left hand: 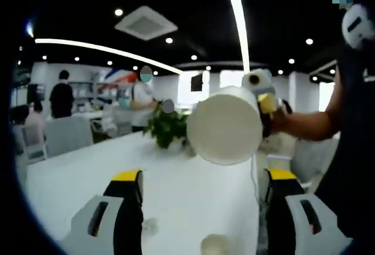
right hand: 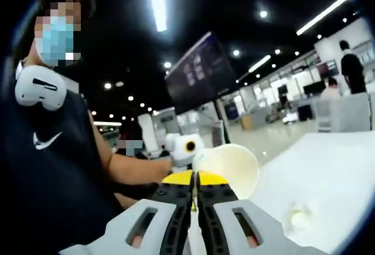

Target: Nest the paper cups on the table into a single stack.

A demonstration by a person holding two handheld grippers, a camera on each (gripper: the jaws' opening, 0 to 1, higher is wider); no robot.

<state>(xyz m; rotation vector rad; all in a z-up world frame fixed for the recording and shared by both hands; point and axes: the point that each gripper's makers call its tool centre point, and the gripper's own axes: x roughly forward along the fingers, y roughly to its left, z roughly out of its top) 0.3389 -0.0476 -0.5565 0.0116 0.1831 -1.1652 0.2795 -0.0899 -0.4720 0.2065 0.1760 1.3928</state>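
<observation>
The white table (left hand: pixel 176 179) is the largest thing before you: smooth, faintly glossy, running away from you in the left gripper view. On it, well back, stands a leafy green plant (left hand: pixel 167 127).

Your right gripper (left hand: pixel 266 104) enters that view from the right, holding a white paper cup (left hand: pixel 224 126) in the air above the table, its round flat base turned toward the camera. In the right gripper view the same cup (right hand: pixel 228 167) shows its open mouth and matte cream inside; the rim lies just beyond the yellow-tipped black jaws, which are pressed nearly together on the cup's wall.

Your left gripper (left hand: pixel 202 205) has its jaws spread wide with nothing between them. A second cup (left hand: pixel 215 245) stands on the table low between them, mouth up. No writing on either cup can be read.
</observation>
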